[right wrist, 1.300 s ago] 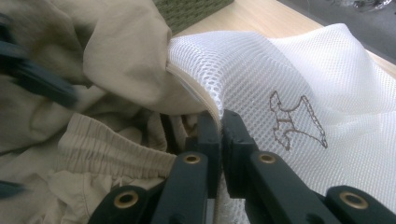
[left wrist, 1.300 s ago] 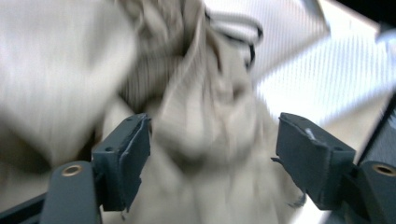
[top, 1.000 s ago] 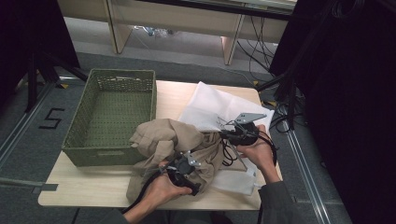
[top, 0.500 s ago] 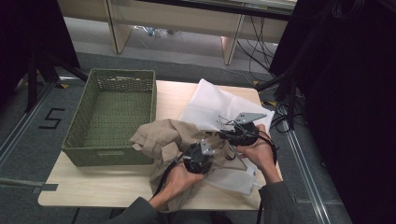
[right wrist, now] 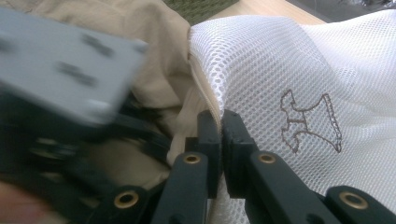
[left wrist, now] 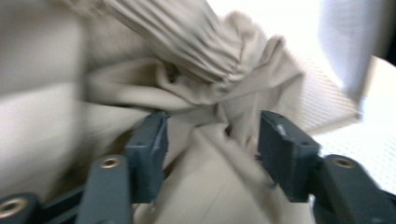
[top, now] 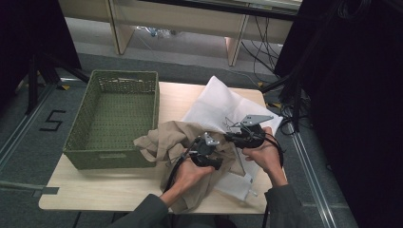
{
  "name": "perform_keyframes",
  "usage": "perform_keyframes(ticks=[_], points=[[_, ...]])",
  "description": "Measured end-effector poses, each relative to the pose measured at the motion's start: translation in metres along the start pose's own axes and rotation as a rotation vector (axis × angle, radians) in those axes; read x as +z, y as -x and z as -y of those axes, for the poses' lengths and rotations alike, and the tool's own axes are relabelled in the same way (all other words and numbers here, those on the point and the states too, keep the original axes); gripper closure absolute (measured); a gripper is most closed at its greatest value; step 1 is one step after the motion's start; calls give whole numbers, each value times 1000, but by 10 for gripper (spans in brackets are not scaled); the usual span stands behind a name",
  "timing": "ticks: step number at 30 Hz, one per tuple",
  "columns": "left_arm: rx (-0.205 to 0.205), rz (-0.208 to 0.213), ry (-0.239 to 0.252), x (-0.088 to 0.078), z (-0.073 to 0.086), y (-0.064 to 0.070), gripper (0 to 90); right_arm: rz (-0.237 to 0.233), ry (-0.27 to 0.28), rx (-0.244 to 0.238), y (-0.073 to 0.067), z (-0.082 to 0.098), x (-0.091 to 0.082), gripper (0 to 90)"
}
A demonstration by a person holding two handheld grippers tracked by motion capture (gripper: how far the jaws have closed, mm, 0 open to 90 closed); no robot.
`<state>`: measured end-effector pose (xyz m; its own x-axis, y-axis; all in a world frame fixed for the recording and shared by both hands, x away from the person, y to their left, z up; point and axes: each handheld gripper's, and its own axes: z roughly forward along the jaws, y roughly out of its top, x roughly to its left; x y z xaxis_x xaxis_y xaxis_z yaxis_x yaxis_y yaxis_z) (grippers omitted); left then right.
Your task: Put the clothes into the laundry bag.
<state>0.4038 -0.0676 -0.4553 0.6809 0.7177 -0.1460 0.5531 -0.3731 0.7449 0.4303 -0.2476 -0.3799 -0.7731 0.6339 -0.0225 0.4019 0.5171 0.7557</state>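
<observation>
The right hand-held gripper [right wrist: 220, 122] is clamped on the edge of the white mesh bag [right wrist: 289, 79] on the worktop [top: 176, 97]. The left hand-held gripper [left wrist: 210, 140], jaws apart and just opening, has the beige cloth [left wrist: 196, 84] loose between them at the bag's mouth.

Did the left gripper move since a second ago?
Yes. The left gripper went up the high view over the beige cloth, away from the table's near edge, toward the right gripper. Its jaws have just been opening.

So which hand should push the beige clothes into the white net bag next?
Probably the left: the left gripper has open jaws around the beige garment. The right gripper is busy pinching the mesh bag edge.
</observation>
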Motion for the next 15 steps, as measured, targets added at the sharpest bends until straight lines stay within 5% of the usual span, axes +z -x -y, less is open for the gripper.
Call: perform_keyframes(ticks=[3, 7, 11, 15], points=[[22, 5, 26, -29, -2, -3, 382, 1, -2, 1, -1, 0, 0, 883], [79, -71, 62, -70, -12, -18, 336, 2, -4, 2, -2, -1, 0, 882], [127, -177, 4, -86, -27, -45, 314, 0, -3, 0, -3, -1, 0, 882], [136, -261, -118, -76, -30, -74, 286, -4, -5, -1, -3, -2, 1, 882]])
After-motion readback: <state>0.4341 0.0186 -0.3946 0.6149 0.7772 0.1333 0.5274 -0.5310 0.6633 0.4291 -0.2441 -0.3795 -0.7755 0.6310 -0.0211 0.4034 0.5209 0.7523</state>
